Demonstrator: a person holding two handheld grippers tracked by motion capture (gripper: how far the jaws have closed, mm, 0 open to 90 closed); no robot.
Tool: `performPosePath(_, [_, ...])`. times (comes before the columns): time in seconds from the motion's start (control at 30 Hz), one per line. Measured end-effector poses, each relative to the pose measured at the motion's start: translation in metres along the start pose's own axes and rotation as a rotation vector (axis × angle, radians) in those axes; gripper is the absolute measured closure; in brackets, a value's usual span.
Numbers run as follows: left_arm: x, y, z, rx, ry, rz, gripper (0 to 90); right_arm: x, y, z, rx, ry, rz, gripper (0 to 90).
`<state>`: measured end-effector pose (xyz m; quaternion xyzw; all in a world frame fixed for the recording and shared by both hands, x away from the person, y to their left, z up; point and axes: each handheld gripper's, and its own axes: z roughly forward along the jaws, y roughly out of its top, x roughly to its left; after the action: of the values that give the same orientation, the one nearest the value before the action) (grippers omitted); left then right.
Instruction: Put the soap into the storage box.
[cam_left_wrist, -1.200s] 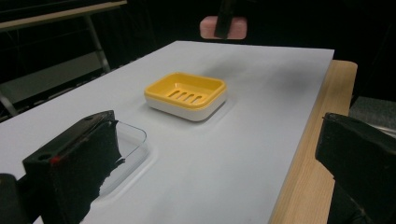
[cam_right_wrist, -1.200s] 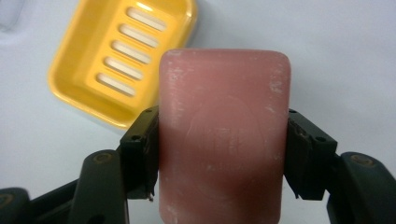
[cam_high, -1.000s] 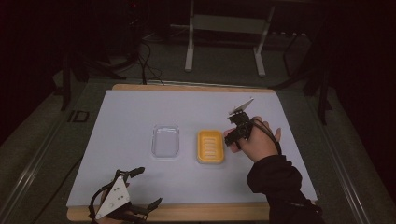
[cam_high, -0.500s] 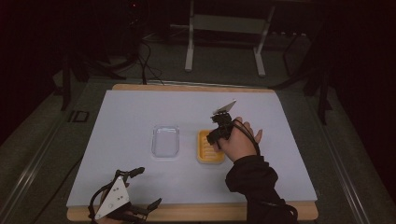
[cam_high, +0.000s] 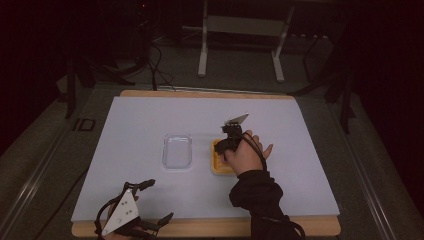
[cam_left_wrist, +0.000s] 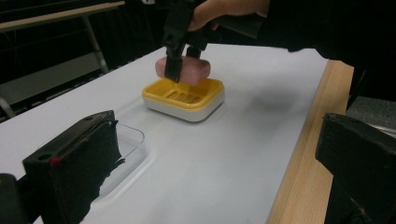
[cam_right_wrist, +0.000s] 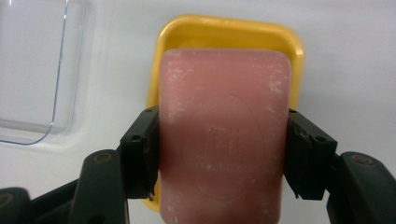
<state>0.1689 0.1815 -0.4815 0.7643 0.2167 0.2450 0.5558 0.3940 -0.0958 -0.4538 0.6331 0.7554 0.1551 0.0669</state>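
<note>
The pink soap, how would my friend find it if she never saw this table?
Start at the white table and find the yellow soap dish near its middle, right of a clear lid. Just above that dish, the right gripper clamps a pink soap bar by its two long sides. It is the one pink thing here, and the one thing held in the air.

White-topped table (cam_high: 300, 165) — yellow soap dish (cam_left_wrist: 184, 99), clear lid (cam_high: 177, 151) on it.

We hold the right gripper (cam_high: 229, 142) over the yellow soap dish (cam_high: 218, 163), our hand covering most of it. Just left of the dish sits a clear tray (cam_high: 177, 151). Our left gripper (cam_high: 131, 212) rests at the table's near edge (cam_high: 210, 227).
</note>
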Motion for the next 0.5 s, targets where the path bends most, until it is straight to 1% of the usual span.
performPosePath(0.07, [0.000, 0.000, 0.000, -0.001, -0.001, -0.001, 0.4, 0.003, -0.001, 0.005, 0.006, -0.014, -0.010, 37.9])
performPosePath(0.1, [0.000, 0.000, -0.001, -0.003, 0.000, -0.001, 0.4, 0.003, -0.001, 0.007, 0.006, -0.007, -0.001, 37.9])
performPosePath(0.13, [0.000, 0.000, -0.001, -0.004, -0.001, -0.002, 0.5, 0.003, 0.000, 0.010, 0.023, -0.010, 0.014, 37.9])
performPosePath(0.23, [0.000, 0.000, -0.001, -0.001, -0.001, 0.001, 0.5, 0.000, 0.000, 0.017, 0.027, -0.031, 0.013, 37.9])
performPosePath(0.27, [-0.001, 0.000, -0.001, -0.002, -0.001, 0.001, 0.5, 0.000, -0.001, 0.018, 0.025, -0.029, 0.008, 37.9])
performPosePath(0.3, [0.000, 0.000, -0.001, -0.002, -0.002, 0.001, 0.5, -0.001, -0.001, 0.019, 0.038, -0.017, 0.018, 37.9])
performPosePath(0.33, [0.000, 0.000, -0.001, -0.002, -0.001, 0.002, 0.4, -0.001, -0.001, 0.021, 0.034, -0.014, 0.022, 37.9])
performPosePath(0.37, [0.000, 0.000, -0.001, -0.002, -0.002, 0.002, 0.4, -0.001, -0.001, 0.022, 0.034, -0.019, 0.018, 37.9])
performPosePath(0.43, [-0.001, 0.000, -0.001, 0.000, -0.002, 0.003, 0.4, 0.000, -0.001, 0.025, 0.044, -0.008, 0.022, 37.9])
performPosePath(0.47, [-0.001, 0.000, -0.001, 0.000, -0.002, 0.004, 0.4, 0.001, -0.001, 0.027, 0.045, -0.008, 0.025, 37.9])
performPosePath(0.5, [-0.001, 0.000, -0.001, 0.001, -0.003, 0.004, 0.4, 0.002, -0.002, 0.029, 0.044, -0.017, 0.020, 37.9])
